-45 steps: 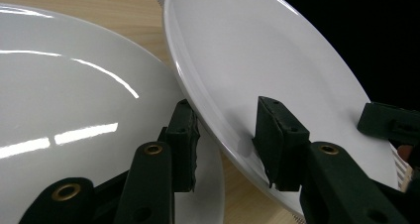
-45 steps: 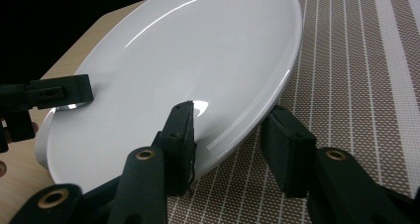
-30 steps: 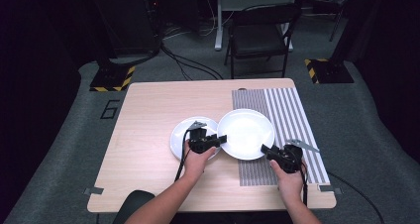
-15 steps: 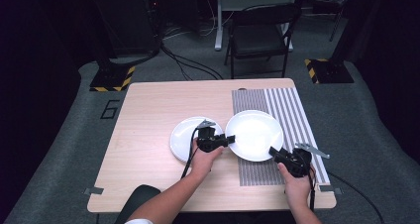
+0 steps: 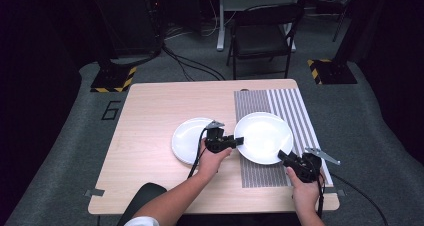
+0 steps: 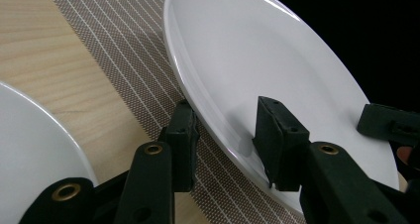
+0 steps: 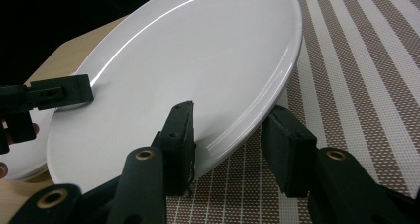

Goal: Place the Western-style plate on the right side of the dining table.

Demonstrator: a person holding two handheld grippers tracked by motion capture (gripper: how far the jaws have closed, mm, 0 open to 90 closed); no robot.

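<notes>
Lower right: right gripper [image 5: 286, 157] pinches the round white ceramic plate [image 5: 263, 137] by its near rim. At centre, left gripper [image 5: 237, 140] clamps the opposite rim, sharing the load. The plate hangs over the striped woven placemat [image 5: 295, 106], beside a second white plate [image 5: 187, 141].

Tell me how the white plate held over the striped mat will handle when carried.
The white plate looks rigid, likely breakable if dropped. Its glossy glaze may slip in the left gripper and right gripper, gripping opposite rims.
</notes>
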